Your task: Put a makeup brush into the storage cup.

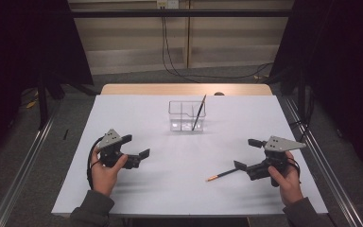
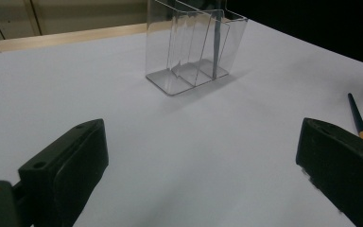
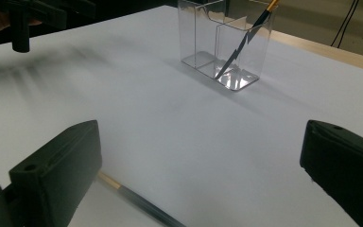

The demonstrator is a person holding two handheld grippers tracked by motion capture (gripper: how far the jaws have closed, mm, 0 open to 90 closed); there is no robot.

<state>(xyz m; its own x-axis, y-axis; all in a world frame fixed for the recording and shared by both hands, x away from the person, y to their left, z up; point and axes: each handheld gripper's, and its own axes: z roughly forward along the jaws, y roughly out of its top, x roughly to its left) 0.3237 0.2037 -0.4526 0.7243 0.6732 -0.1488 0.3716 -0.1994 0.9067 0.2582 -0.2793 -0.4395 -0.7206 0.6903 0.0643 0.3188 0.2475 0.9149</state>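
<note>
A clear plastic organizer point(image 1: 187, 116) stands at the middle back of the white table point(image 1: 170, 189), with a dark pencil point(image 1: 199, 112) leaning in its right compartment. A second dark pencil point(image 1: 222, 175) with a yellow end lies flat at the front right. My right gripper point(image 1: 246, 153) is open just right of it, and the pencil point(image 3: 139, 202) runs under its left jaw. My left gripper point(image 1: 137, 145) hovers open at the front left with nothing in it. Its own view takes in the organizer point(image 2: 194, 47) ahead and the lying pencil point(image 2: 357, 118) by the right jaw.
The table's wooden far edge point(image 1: 186, 89) shows behind the white sheet. Cables point(image 1: 170, 61) hang down the back wall. The left gripper point(image 3: 28, 14) appears at the top left of the right gripper view. Metal rails point(image 1: 23, 165) run along both sides of the table.
</note>
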